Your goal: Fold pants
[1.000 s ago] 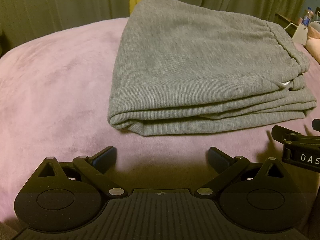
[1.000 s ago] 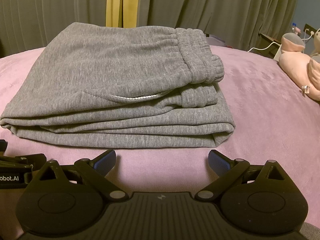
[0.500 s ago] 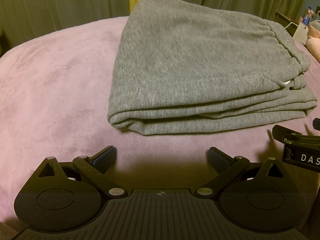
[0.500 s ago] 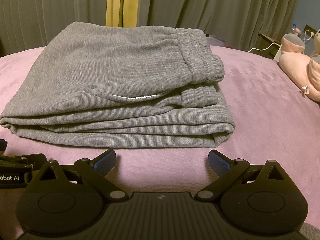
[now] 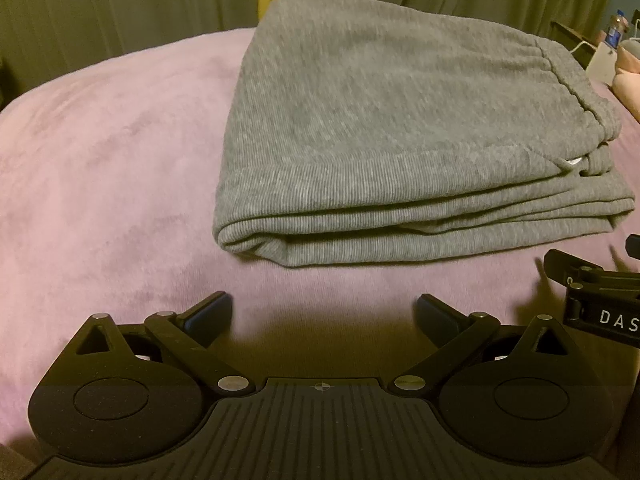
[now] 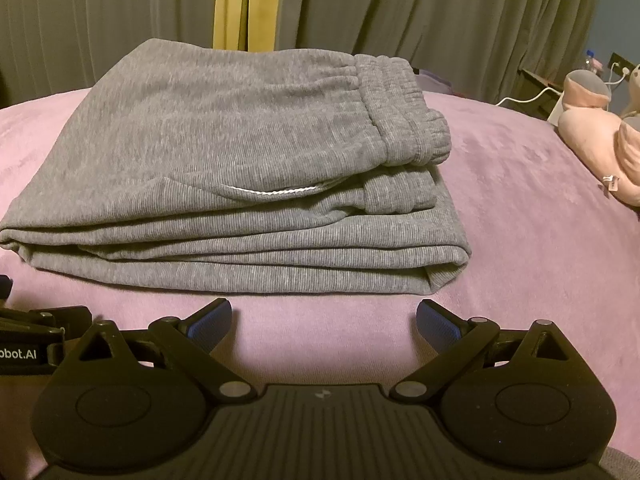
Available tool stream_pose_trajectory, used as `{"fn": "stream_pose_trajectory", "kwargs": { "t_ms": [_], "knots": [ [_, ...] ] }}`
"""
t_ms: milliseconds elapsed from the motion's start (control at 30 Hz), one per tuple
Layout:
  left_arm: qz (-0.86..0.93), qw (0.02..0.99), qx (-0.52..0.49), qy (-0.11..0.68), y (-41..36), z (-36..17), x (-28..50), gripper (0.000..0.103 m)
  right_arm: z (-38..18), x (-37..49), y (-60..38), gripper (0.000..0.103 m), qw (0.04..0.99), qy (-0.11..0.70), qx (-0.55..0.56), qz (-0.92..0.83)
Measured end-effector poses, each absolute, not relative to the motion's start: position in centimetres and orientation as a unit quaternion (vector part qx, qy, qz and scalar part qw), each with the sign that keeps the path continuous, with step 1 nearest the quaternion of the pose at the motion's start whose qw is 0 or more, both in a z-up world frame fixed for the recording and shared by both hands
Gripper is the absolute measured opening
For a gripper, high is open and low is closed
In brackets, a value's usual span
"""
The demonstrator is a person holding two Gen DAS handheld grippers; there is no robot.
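**Q:** What sits nearest you?

**A:** My left tongs (image 5: 324, 312) and my right tongs (image 6: 324, 316), both spread wide with nothing between their fingers, hovering low over a pink bed cover (image 6: 520, 240). They are side by side and do not touch the cloth.

**Q:** And the pants?

**A:** The grey pants (image 6: 224, 152) lie just beyond my fingertips, folded into a thick stack on the bed, the elastic waistband (image 6: 400, 112) on the right, a white drawstring (image 6: 272, 192) peeking out. Further right lies a pink plush toy (image 6: 600, 148); dark curtains (image 6: 440, 12) hang behind.
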State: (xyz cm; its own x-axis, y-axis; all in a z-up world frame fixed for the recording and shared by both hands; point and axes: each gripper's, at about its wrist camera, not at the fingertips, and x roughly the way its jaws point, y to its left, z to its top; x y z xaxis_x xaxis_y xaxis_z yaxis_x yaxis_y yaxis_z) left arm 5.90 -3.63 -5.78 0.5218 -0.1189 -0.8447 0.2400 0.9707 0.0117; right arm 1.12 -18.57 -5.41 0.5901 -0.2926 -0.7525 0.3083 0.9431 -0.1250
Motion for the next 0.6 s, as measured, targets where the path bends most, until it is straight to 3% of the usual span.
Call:
{"fn": "stream_pose_trajectory", "kwargs": {
  "t_ms": [600],
  "knots": [
    [-0.104,0.869,0.062,0.48,-3.56,-5.81,6.25,0.103,-5.63,1.08,-18.43,0.099,0.89,0.423,0.004,-0.168]
  ]
}}
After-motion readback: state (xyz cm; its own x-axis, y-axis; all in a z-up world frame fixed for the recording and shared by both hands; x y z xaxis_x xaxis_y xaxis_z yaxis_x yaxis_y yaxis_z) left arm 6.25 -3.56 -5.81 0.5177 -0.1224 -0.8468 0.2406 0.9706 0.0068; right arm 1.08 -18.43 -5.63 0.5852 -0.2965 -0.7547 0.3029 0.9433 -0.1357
